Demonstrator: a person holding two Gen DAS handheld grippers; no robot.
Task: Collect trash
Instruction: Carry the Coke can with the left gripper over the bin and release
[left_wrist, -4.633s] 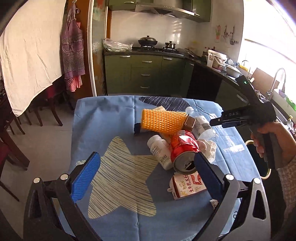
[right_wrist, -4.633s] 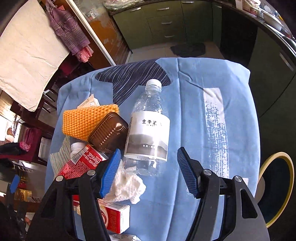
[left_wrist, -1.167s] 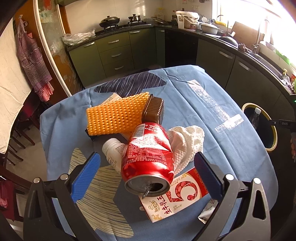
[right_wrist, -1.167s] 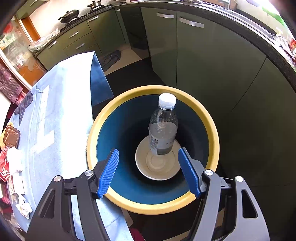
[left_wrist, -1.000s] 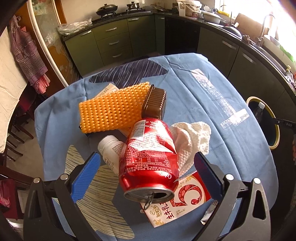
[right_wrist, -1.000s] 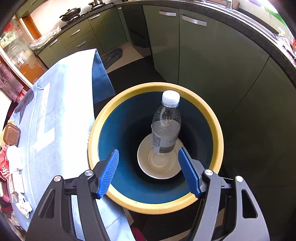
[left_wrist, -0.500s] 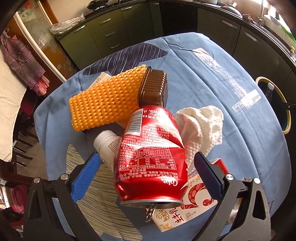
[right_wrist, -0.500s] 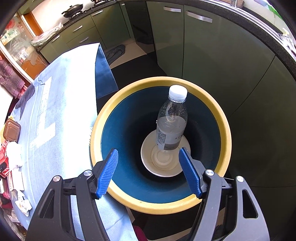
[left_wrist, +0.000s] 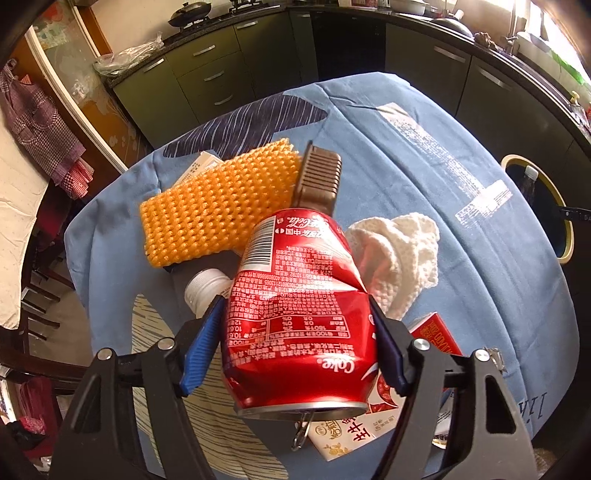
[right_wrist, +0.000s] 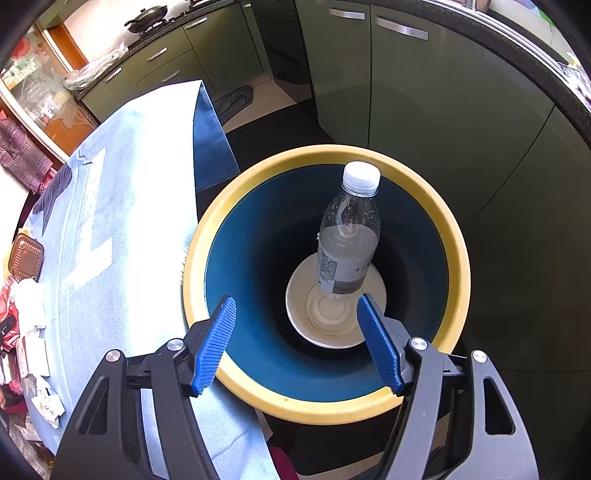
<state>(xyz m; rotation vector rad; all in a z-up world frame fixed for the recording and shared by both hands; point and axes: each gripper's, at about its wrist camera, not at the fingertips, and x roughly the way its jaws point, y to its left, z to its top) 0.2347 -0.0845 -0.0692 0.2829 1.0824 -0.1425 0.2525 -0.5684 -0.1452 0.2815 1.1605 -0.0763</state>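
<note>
The can (left_wrist: 295, 314) is a dented red aluminium drink can lying on its side on the trash pile at the near middle of the bench (left_wrist: 424, 155), open end toward the camera. It is judged light, thin-walled and easily crushed further, and its printed skin is smooth and likely slippery. Take hold across the mid-body with moderate force. The left hand-held gripper (left_wrist: 295, 350) is closed on the can there, both blue pads against its sides. Around the can lie a white bottle (left_wrist: 205, 288) at its left, an orange mesh (left_wrist: 214, 210) and a brown tray (left_wrist: 317, 181) beyond it, a white tissue (left_wrist: 402, 254) at its right, and a carton (left_wrist: 354, 424) beneath. The bin (right_wrist: 458, 266) stands off the bench's right edge, with a clear bottle (right_wrist: 349, 236) upright inside. The right hand-held gripper (right_wrist: 299, 343) hangs over the bin, jaws apart and empty.
</note>
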